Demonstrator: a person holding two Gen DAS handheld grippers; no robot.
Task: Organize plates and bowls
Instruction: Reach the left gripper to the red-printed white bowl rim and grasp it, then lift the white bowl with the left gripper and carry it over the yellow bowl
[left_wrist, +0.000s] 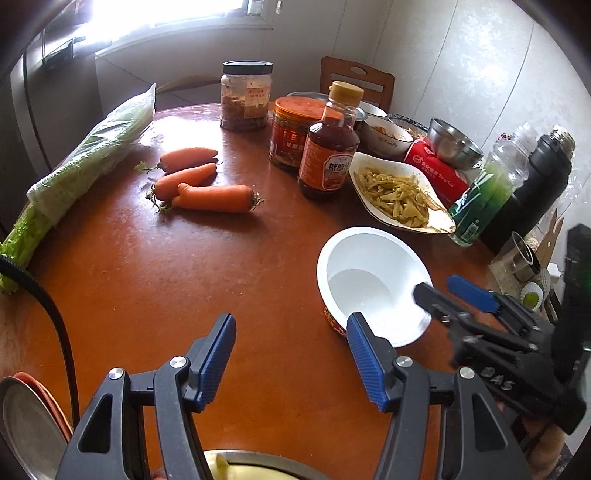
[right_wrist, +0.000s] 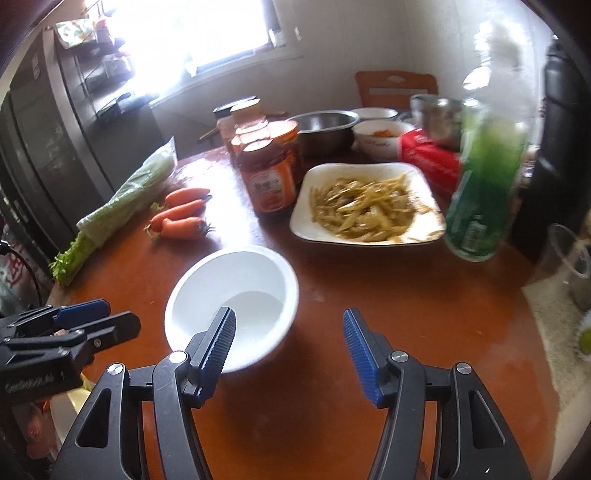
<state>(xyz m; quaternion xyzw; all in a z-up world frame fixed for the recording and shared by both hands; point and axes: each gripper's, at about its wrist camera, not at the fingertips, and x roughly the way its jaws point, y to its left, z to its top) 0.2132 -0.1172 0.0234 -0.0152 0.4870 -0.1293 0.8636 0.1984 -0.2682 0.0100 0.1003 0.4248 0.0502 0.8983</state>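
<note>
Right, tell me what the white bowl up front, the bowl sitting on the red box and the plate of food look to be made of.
White bowl: probably foam or paper, matte white inside, printed red wrapper outside; looks disposable.
Bowl on the red box: metal, likely stainless steel, with grey mirror-like reflections.
Plate of food: seemingly glazed ceramic or melamine, glossy white rim.

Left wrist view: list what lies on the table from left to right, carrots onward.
Three orange carrots → dark sauce bottle with tan cap → white oval plate of yellowish shredded vegetables → green-labelled clear plastic bottle → black thermos flask.
</note>
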